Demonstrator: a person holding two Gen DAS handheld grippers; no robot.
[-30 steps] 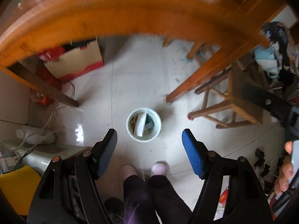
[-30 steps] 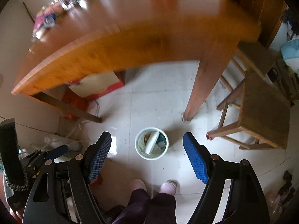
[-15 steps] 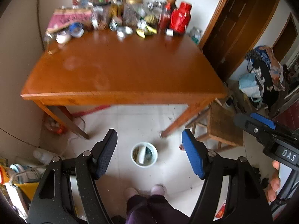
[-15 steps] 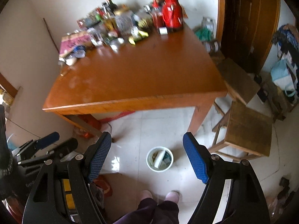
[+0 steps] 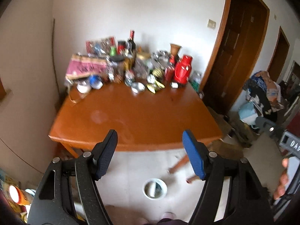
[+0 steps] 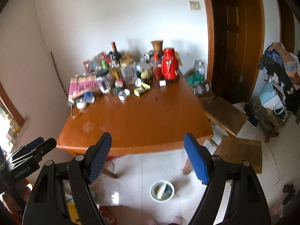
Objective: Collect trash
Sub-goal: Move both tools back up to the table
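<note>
Both my grippers, left (image 5: 150, 151) & right (image 6: 147, 152), gape wide w/ nothing held. Bin (image 6: 162, 190) on floor by table (image 6: 135, 120) near edge already has some trash. Yellow wrappers (image 6: 141, 90) near far edge, among clutter, prob. left to grab.

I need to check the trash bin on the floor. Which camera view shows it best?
The right wrist view: the white bin lies fully visible, a pale tube-like item inside. In the left wrist view the bin is smaller and more blurred, its contents hard to make out.

Soft daylight, motion blur, fisheye-warped edges
</note>
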